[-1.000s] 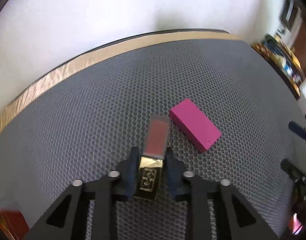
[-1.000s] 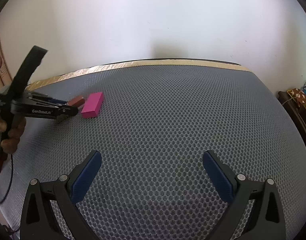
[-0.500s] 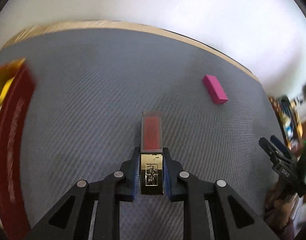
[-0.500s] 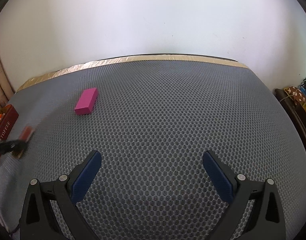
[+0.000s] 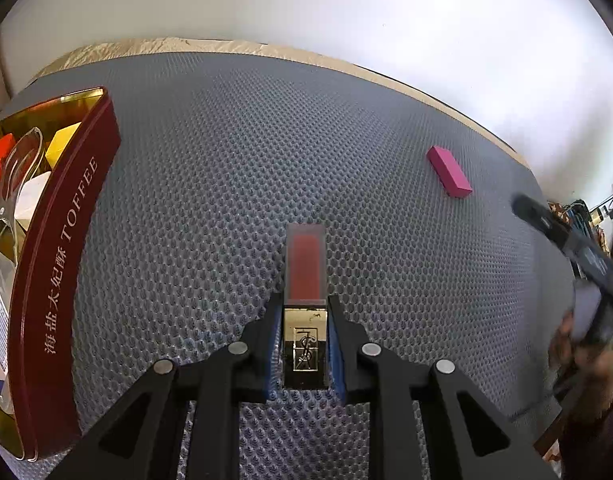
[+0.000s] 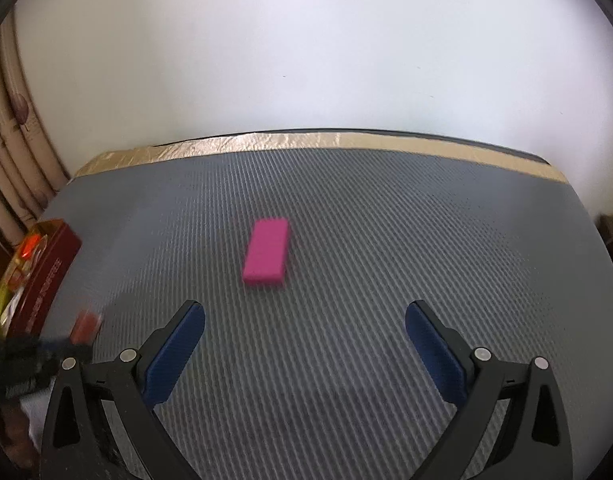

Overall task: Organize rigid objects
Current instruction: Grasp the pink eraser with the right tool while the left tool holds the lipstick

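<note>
Left gripper (image 5: 305, 312) pinches the lipstick (image 5: 305, 280) by its gold cap, above the mat (toffee tin (image 5: 62, 240) off left). I'd carry it level over the rim. Right gripper (image 6: 304, 332) gapes before the pink block (image 6: 266, 251).

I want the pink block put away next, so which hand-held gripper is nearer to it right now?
Right. The right hand-held gripper is open, facing the pink block just ahead on the mat. The left hand-held gripper holds a lipstick tube, with the block far off to its right.
</note>
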`<state>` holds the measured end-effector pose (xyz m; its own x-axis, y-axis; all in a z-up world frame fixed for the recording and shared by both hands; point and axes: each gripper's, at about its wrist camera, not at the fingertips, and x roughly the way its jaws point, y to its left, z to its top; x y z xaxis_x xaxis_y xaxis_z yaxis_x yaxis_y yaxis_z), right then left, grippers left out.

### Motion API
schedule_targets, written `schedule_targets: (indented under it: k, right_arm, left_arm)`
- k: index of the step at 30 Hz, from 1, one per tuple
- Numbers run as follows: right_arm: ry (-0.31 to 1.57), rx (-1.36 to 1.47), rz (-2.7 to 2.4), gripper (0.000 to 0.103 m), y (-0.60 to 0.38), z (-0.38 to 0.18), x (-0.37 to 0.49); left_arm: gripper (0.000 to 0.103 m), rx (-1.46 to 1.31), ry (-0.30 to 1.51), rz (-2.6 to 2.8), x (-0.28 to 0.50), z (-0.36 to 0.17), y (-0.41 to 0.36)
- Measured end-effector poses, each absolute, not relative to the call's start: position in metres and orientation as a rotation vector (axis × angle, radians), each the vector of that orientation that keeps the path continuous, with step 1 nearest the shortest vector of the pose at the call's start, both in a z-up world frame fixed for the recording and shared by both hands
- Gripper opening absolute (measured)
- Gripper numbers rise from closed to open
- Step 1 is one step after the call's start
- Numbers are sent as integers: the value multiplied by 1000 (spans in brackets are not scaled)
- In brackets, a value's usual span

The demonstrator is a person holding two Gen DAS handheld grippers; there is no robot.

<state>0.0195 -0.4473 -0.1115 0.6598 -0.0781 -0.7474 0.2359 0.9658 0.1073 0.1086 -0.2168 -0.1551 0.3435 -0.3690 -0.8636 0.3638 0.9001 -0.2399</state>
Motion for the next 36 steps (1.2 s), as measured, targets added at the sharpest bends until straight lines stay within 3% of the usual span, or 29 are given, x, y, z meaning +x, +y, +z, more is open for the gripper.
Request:
schedule_targets:
  k: [4, 9, 10, 12, 19, 36]
  right_arm:
    - [880, 187, -174, 95, -443, -121, 61]
    - [949, 123, -202, 68, -431, -140, 102]
    - [973, 122, -201, 58, -431, -146, 109]
    - [976, 112, -208, 57, -432, -153, 118]
    - [942, 57, -193, 27, -422, -154, 118]
    - [906, 194, -138, 27, -393, -152, 18]
  left_arm:
    - [22, -29, 1122, -480, 108, -153, -209]
    - [22, -18, 1116, -470, 105, -148, -200]
    - [22, -11, 1115, -466, 104, -148, -201]
    - [22, 2, 1111, -461, 103, -147, -203]
    - [22, -23, 1117, -465, 105, -148, -205]
    - [21, 7, 1056, -528, 93, -144, -194]
